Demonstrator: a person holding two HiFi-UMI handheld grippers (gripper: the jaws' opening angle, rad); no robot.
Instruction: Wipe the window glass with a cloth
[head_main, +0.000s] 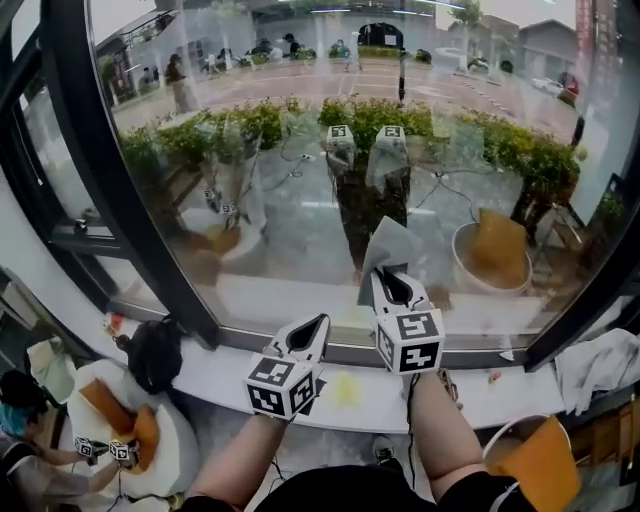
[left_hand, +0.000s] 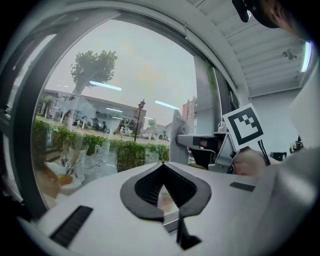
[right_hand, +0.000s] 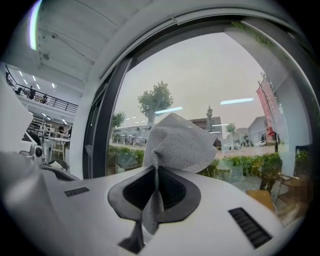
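A large window pane (head_main: 330, 170) in a black frame fills the head view, with shrubs and a street beyond it. My right gripper (head_main: 396, 284) is shut on a grey mesh cloth (head_main: 388, 246), which stands up from its jaws close to the lower part of the glass. In the right gripper view the cloth (right_hand: 175, 145) fans out above the closed jaws (right_hand: 155, 176) and a strip hangs down between them. My left gripper (head_main: 312, 331) sits lower and to the left, jaws shut with nothing in them (left_hand: 163, 175). The left gripper view also shows the right gripper (left_hand: 202, 142) holding the cloth (left_hand: 178, 135).
A white sill (head_main: 350, 385) runs below the pane with a yellow smudge (head_main: 345, 388) on it. A black bag (head_main: 155, 350) lies at its left end. A white rag (head_main: 600, 365) rests at the right. A thick black frame post (head_main: 110, 160) slants on the left.
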